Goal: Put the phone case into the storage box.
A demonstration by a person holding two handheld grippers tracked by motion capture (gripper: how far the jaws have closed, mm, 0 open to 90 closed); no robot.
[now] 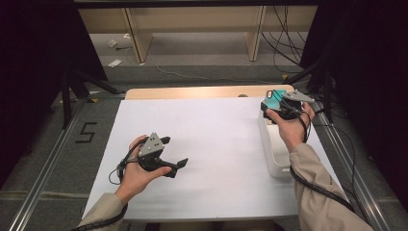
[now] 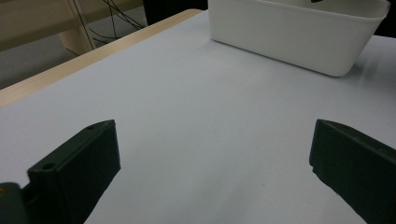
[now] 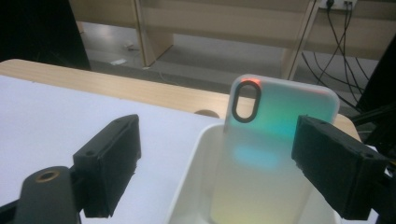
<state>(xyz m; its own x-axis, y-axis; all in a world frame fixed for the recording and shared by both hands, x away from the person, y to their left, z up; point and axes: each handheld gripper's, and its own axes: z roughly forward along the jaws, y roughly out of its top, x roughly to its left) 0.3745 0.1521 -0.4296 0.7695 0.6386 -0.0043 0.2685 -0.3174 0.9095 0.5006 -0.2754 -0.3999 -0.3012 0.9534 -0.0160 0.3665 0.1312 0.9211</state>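
Overhead view; two close jaw-level views

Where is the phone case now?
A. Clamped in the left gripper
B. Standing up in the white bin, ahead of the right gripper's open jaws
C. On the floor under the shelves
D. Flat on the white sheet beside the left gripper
B: in the right gripper view the phone case stands tilted up inside the bin, and the right gripper has its jaws apart on either side, not pressing it.

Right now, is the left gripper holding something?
No, the left gripper has its jaws wide apart with bare white table between them.
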